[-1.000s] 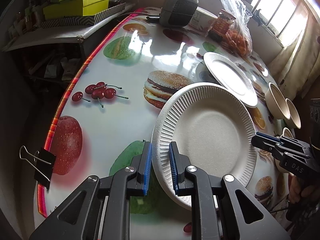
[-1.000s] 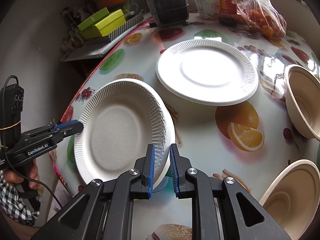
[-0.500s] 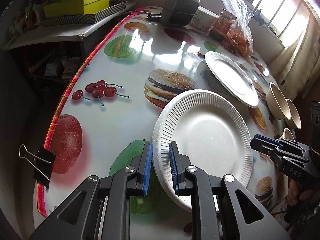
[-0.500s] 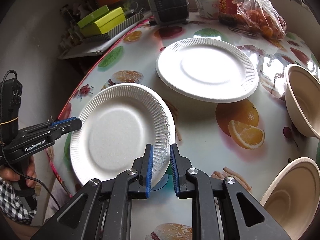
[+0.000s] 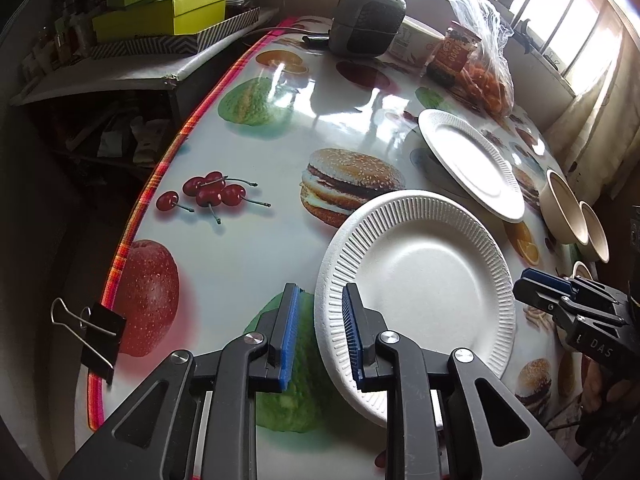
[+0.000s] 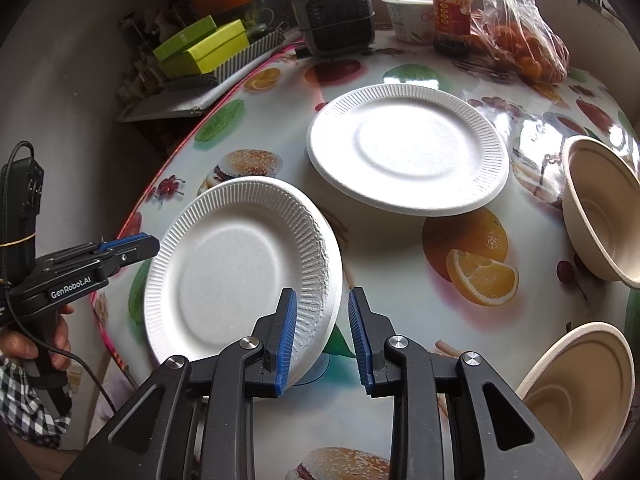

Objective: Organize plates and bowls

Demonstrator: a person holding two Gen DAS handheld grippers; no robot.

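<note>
now the near paper plate (image 5: 420,276) lies on the fruit-print table (image 5: 256,248), its rim between the jaws of both the left gripper (image 5: 320,332) and right gripper (image 6: 322,338), which have just been opening and no longer pinch it. beyond lies a second plate (image 6: 408,156), with two bowls (image 6: 600,208) to its right and a heater (image 6: 334,16), jar (image 6: 450,14) and bag of oranges (image 6: 520,32) behind.

- I see a white ribbed paper plate (image 6: 240,276), nearest my black grippers' blue-padded jaws.
- A second white ribbed plate (image 6: 408,156) matches it.
- The glossy white counter (image 5: 248,248) carries printed cherries, burgers, oranges and apples, with a red plaid edge.
- Two beige pulp bowls (image 6: 600,208).
- Lime-green boxes (image 5: 168,12) behind.
</note>
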